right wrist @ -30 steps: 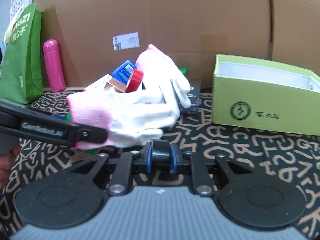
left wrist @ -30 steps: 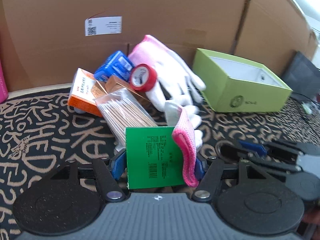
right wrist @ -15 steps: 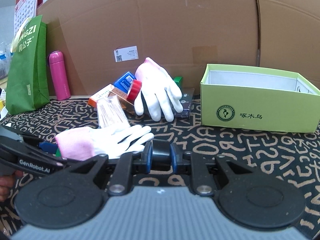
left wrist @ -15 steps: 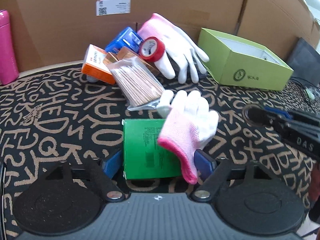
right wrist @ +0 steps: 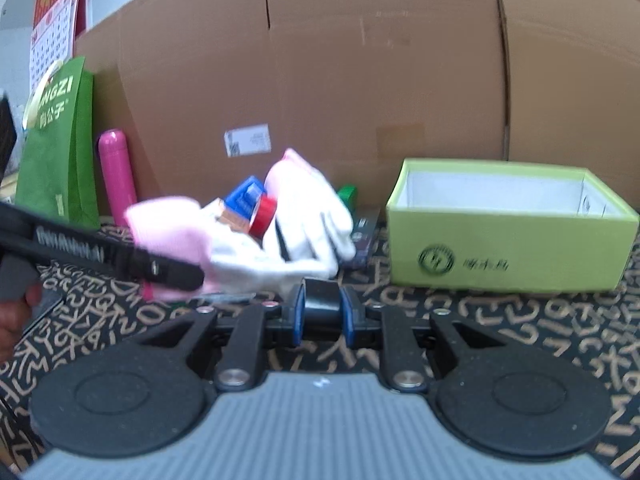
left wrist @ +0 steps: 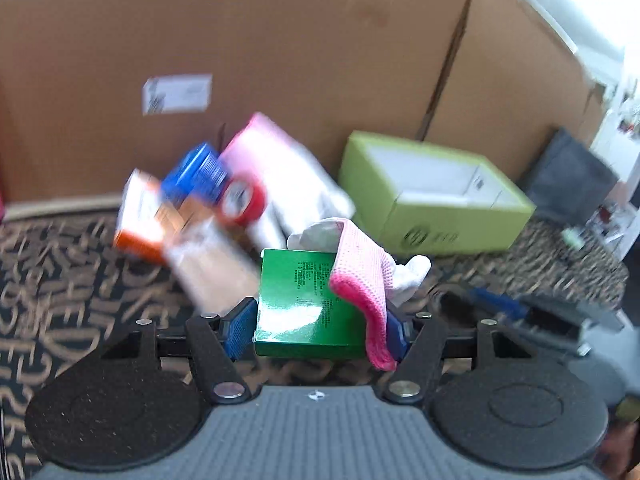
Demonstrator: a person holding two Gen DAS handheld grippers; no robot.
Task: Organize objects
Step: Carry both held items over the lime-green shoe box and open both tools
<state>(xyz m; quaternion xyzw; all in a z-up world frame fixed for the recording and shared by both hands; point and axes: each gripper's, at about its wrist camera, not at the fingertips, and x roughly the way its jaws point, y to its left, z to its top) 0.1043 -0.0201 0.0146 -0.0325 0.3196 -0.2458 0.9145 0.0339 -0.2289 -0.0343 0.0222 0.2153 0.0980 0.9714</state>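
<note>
Green box (left wrist: 308, 300): between the left gripper (left wrist: 316, 330) jaws, which are closing on it; the blue pads sit at its two sides, with a glove's pink cuff caught at the right pad.
Held glove (left wrist: 360, 276): white with a pink cuff, draped over the box's right part, its white end hanging past the far edge.
Right gripper (right wrist: 322, 316): jaws clenched on a small black piece (right wrist: 322, 300), low over the desk (right wrist: 520, 320).
Pile: just beyond the green box, blurred; an orange box (left wrist: 140, 216), a blue box (left wrist: 196, 178), a red tape roll (left wrist: 244, 202), a clear packet (left wrist: 212, 264) and a second glove (left wrist: 280, 168) lie together.
Lime box (right wrist: 512, 224): open, white inside, on the desk to the right of the pile, apart from both grippers.
Cardboard (right wrist: 320, 80): a wall of it along the far side.
Far left: pink bottle (right wrist: 118, 176) upright beside a green bag (right wrist: 60, 152).
Desk cover: black with tan letters.
</note>
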